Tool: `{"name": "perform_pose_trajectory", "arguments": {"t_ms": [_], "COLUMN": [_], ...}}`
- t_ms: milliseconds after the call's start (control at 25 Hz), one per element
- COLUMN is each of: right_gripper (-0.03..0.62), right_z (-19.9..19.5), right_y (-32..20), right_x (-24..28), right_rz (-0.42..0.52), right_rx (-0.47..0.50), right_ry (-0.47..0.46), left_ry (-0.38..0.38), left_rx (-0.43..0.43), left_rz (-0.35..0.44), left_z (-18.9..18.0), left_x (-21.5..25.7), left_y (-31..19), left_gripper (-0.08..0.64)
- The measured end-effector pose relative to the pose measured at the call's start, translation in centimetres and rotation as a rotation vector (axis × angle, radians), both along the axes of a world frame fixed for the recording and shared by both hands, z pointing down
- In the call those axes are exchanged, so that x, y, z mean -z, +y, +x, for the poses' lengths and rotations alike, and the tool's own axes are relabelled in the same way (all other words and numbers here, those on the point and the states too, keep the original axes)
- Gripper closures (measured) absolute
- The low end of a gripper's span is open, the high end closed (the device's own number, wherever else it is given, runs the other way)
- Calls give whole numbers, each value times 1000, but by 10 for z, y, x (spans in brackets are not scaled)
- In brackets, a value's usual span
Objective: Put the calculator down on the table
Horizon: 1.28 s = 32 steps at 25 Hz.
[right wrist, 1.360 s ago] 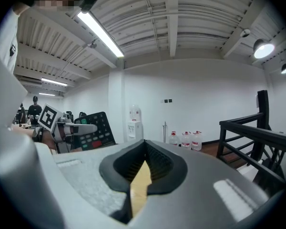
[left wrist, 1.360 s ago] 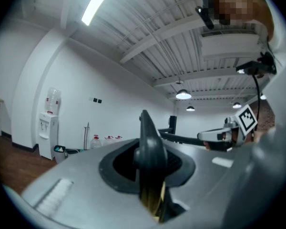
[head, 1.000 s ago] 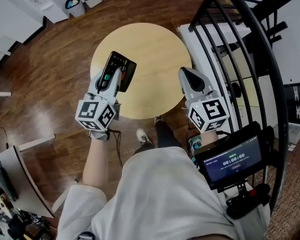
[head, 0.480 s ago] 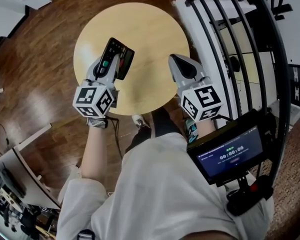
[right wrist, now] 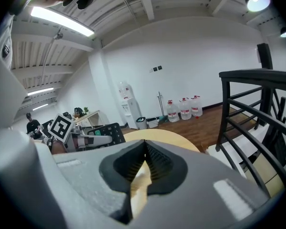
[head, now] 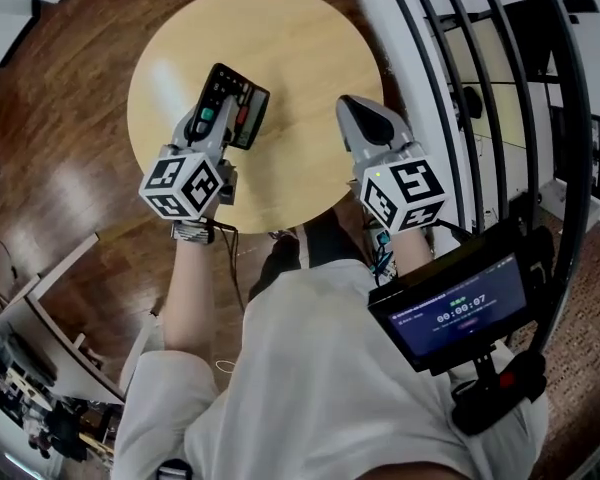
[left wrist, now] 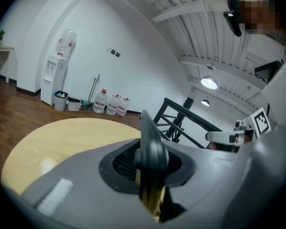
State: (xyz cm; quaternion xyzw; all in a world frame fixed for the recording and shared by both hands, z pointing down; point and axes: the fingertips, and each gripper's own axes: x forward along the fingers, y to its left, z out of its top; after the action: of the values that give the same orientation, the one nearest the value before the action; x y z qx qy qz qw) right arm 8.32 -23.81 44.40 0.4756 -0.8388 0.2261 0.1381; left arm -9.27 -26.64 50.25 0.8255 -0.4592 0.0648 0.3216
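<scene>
**Head view.** The left claw (head: pixel 218 128) pinches the calculator (head: pixel 236 100) by its near end, over the desk (head: pixel 300 38), left of the desk's centre. The calculator's long axis runs on from the claw, away from the person and leaning a little right. Its keys show, but the body looks tilted rather than flat. I cannot tell whether its far end touches the desk. The left forearm reaches in across the desk's near edge, marker cube toward the person. The right claw (head: pixel 358 108) is over the desk's right edge, well apart from the calculator.

**Left gripper view.** The jaws are pressed on the calculator (left wrist: pixel 150 149), which is seen edge-on as a dark upright blade. The bare desk (left wrist: pixel 62 137) lies below and ahead.

**Right gripper view.** The jaws are pressed together at the tips with nothing between them. The calculator (right wrist: pixel 109 132) shows to the left, above the desk (right wrist: pixel 157 136).

**Judgement.** The calculator is not yet set down. The left hand carries it, so the move is its own: lower toward the desk, roll the wrist until the back lies flat, then spread the jaws.
</scene>
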Motion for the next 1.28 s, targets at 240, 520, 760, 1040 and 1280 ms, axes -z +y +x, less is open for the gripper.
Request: {"name": "perform_pose_trajectory", "arguments": {"t_ms": [240,520,760,1040,1280], "right_gripper": [591,591,590,591,591], "right_z": [3,4,4,6,5], "right_y": [1,8,18,22,23], "right_x": [-20,-41,-57,-67,-73], "right_rz": [-42,-89,-118,-135,-154], "right_rx": [-11,-25,-15,-20,-23], "right_ry": [6,5,35,40,39], "left_ry": [28,45,56,129,151], "left_rx": [11,5,0,21,4], "left_rz": [-65,-87,-108,-138,-164], "left_z": [-1,4,11,18,32], "left_x": [-26,-41,-57,-67,-76], "left_y": [5,7,9,11,13], "left_gripper": [479,479,479,479,479]}}
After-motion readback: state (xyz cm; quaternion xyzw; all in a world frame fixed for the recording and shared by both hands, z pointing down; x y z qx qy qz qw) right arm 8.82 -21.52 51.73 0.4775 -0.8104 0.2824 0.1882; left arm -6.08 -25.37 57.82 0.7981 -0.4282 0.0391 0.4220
